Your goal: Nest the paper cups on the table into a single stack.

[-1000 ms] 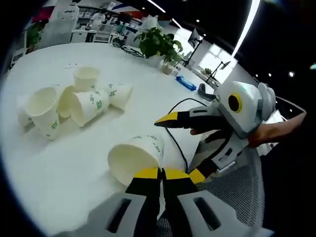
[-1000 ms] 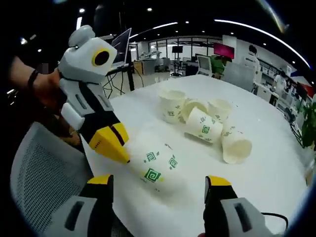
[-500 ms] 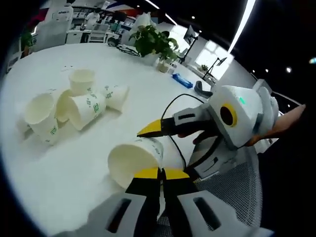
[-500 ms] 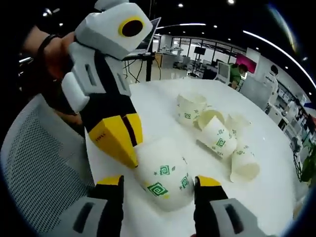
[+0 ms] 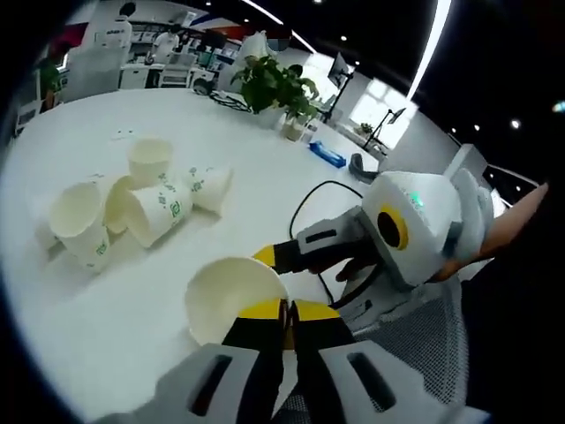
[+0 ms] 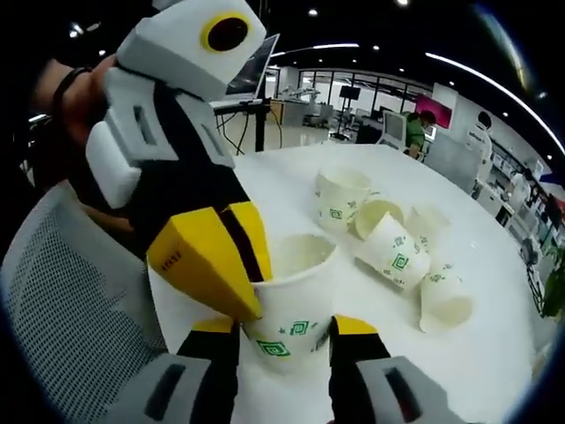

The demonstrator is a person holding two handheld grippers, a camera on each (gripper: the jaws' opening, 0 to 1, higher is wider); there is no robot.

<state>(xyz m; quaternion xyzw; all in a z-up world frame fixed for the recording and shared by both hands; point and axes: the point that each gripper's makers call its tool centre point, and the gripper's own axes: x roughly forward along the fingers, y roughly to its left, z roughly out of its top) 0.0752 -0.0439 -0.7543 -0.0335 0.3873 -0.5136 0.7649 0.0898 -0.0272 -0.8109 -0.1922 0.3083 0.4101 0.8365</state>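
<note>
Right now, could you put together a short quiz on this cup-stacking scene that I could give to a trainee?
1. True or false: the right gripper has the paper cup between its jaws.
2. Where does the left gripper hold that cup? A) at its rim B) at its base C) it does not touch it
3. Fill in: beyond the held cup, the other cups lie in a loose ____ on the white table.

Key
1. True: a jaw stands on each side of the cup's wall, though whether they press it is hard to tell.
2. A: its closed jaws pinch the rim.
3. cluster, some upright, some tipped over.
</note>
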